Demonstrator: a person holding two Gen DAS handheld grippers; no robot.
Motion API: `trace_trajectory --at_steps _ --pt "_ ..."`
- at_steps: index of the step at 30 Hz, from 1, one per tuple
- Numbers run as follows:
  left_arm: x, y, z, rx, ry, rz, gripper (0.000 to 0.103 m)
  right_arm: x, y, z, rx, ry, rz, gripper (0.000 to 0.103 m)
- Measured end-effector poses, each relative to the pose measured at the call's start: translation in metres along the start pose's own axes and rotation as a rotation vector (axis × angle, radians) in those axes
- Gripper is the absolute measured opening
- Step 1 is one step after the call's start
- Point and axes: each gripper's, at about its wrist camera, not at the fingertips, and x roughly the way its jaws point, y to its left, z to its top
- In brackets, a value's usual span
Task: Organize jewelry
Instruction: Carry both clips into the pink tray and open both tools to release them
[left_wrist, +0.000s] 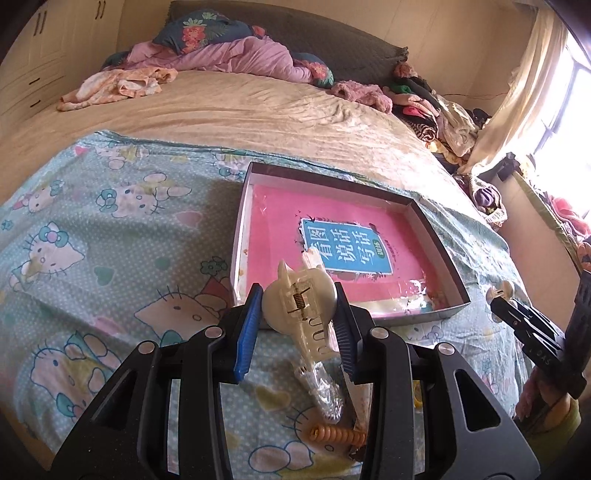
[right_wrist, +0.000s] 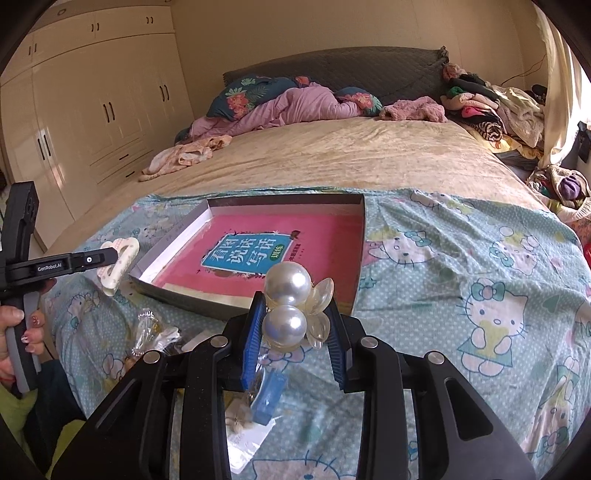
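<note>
A cream plastic claw hair clip with a bare metal spring (left_wrist: 299, 302) sits pinched between the blue ribbed pads of the left tool (left_wrist: 297, 314), its toothed end pointing down toward the bed and its handles up toward the shallow grey cardboard box (left_wrist: 441, 236). The clip is held just short of the box's near wall, above the bedsheet. The box holds a pink book with a blue title panel (left_wrist: 343, 243) lying flat on its floor.

A hair ornament of two large white pearls with clear petal-shaped pieces (right_wrist: 288, 306) is pinched between the pads of the right tool (right_wrist: 295, 325), likewise just before the box's near wall, toward its right corner. In that view the left tool (right_wrist: 110, 258) shows at the box's left side with the cream clip (right_wrist: 120, 264) at its tip, and a hand (right_wrist: 22, 332) grips its handle.

On the pale blue cartoon-cat bedsheet (left_wrist: 110, 221) nearer than the box lie an orange spiral hair tie (left_wrist: 338, 435), a small clear plastic wrapper (right_wrist: 151, 332) and a blue clip on a white card (right_wrist: 267, 398).
</note>
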Motion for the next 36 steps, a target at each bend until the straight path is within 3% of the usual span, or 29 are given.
trace_trajectory --at_steps 12,32,34,36 --pt "0.043 0.002 0.025 -0.013 0.007 0.006 0.029 0.045 -0.004 0.028 0.015 0.037 0.004 0.03" --pt "0.075 0.007 0.005 0.0 0.083 0.024 0.029 0.1 -0.013 0.016 0.05 0.169 -0.037 0.031" --pt "0.074 0.007 0.004 0.0 0.083 0.025 0.029 0.099 -0.013 0.016 0.055 0.166 -0.036 0.034" --pt "0.074 0.007 0.004 -0.001 0.086 0.025 0.03 0.096 -0.014 0.016 0.056 0.158 -0.045 0.047"
